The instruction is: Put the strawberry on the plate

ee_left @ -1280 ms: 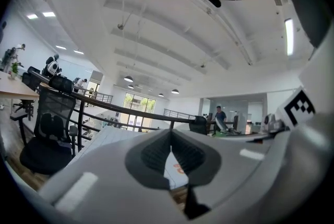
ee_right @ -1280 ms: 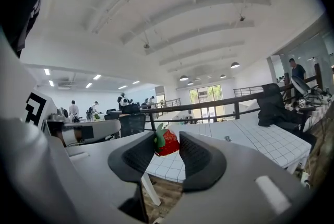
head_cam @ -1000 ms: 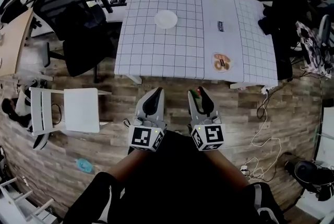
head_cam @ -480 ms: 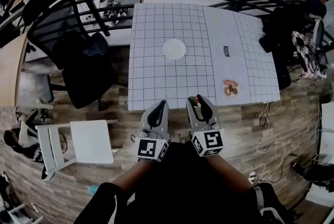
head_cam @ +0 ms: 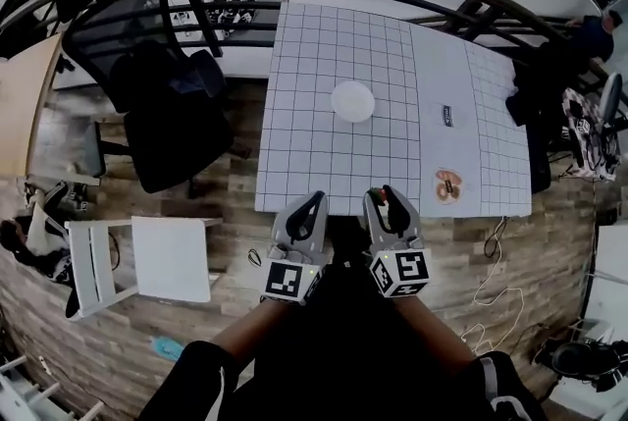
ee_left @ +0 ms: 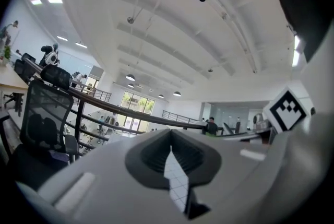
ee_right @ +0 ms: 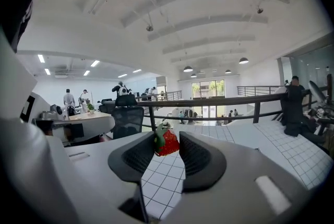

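1. Head view: The left gripper (head_cam: pixel 312 203) and the right gripper (head_cam: pixel 385 198) sit side by side, low in the picture, right at the near edge of the bench (head_cam: pixel 314 164). Both point forward at the bench. A bare arm (head_cam: pixel 245 316) comes up from below to each one. The white plate (head_cam: pixel 353 101) lies in the middle of the checked bench top, well apart from both grippers.
2. Left gripper view: This gripper tips up, so a lot of ceiling (ee_left: pixel 172 35) shows above it. Its fingers (ee_left: pixel 151 157) are pressed together at the tips, and nothing is between them. A thin strip of the checked bench top shows through the slit under the tips.
3. Right gripper view: The fingers (ee_right: pixel 195 157) pinch the red strawberry (ee_right: pixel 167 142) between their tips, one finger on each side of it. Its green top points up and to the left. The strawberry is up in the air over the near part of the bench. It is not on the plate.
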The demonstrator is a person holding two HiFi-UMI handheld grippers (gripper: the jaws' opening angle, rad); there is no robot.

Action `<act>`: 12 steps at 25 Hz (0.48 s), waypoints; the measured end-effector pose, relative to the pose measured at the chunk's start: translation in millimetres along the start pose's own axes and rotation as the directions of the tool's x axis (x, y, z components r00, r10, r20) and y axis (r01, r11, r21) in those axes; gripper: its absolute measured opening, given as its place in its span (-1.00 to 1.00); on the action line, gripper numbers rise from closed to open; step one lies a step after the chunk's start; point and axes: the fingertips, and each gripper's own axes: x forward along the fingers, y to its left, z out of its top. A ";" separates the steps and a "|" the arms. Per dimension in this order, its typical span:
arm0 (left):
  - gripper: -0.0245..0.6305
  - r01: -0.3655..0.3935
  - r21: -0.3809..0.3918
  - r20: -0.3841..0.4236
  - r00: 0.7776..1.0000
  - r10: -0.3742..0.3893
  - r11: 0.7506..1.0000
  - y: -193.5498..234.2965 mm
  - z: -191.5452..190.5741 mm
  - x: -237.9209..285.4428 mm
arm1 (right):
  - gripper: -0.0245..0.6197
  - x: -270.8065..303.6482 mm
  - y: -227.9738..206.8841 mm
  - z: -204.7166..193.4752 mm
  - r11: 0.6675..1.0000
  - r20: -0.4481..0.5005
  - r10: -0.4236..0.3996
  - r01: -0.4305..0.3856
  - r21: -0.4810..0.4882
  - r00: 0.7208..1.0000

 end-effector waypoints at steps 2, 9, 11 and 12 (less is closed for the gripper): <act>-0.90 -0.026 -0.006 -0.013 1.000 0.026 1.000 5.1 -1.6 2.7 | -0.47 10.0 -1.1 -0.5 1.000 -0.015 0.016 -0.017 -0.003 1.000; -0.90 -0.089 0.021 -0.030 0.996 0.090 0.996 29.0 -11.7 38.9 | -0.47 59.5 -23.6 6.9 0.998 -0.004 0.058 -0.058 0.000 0.998; -0.90 -0.095 0.021 -0.027 0.995 0.095 0.995 35.6 -13.4 60.0 | -0.47 75.5 -40.0 2.5 0.999 -0.008 0.052 -0.052 0.008 0.999; -0.90 -0.099 0.021 -0.030 0.995 0.100 0.995 38.5 -10.6 69.9 | -0.47 82.6 -46.7 3.4 0.999 -0.012 0.052 -0.052 0.013 0.999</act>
